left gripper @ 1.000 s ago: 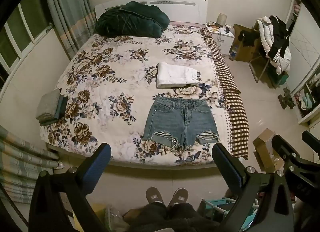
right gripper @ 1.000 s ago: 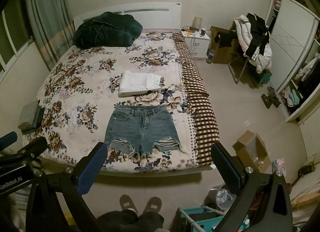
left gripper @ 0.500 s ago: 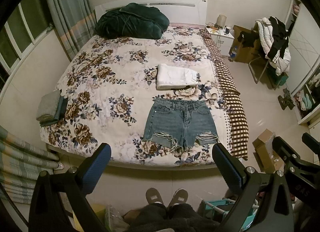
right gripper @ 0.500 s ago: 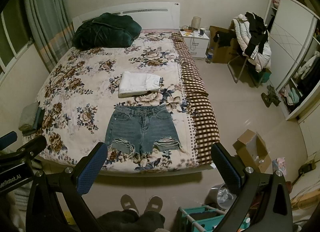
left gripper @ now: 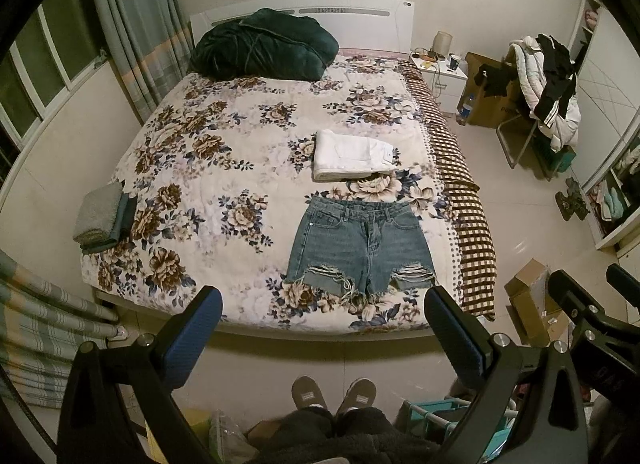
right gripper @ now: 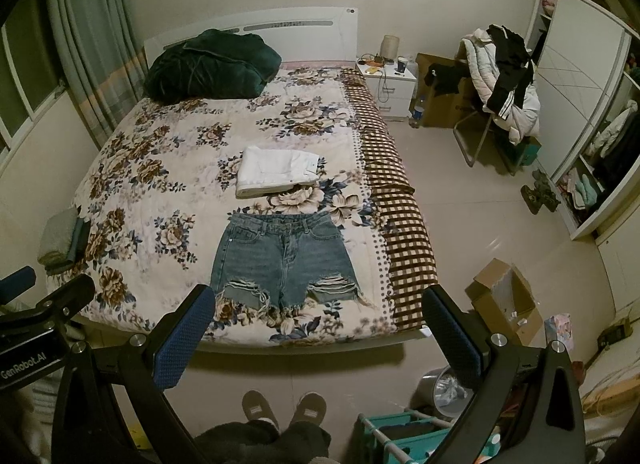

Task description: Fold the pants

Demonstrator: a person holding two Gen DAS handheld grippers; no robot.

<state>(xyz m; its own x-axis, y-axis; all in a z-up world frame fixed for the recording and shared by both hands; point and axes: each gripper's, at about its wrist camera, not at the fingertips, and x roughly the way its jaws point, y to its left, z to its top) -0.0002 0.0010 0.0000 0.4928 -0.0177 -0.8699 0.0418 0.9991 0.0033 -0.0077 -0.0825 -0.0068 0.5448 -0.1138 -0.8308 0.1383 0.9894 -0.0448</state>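
Standing back from the bed (left gripper: 200,167), both grippers, left (left gripper: 322,328) and right (right gripper: 320,324), gape wide and empty while the shorts (left gripper: 362,248) lie flat and unfolded near the foot edge, so every fold remains undone.

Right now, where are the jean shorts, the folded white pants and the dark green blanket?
jean shorts (left gripper: 362,242), left wrist view, middle of the front, by the fly.
folded white pants (left gripper: 352,153), left wrist view, top face of the fold.
dark green blanket (right gripper: 208,63), right wrist view, middle of the heap.
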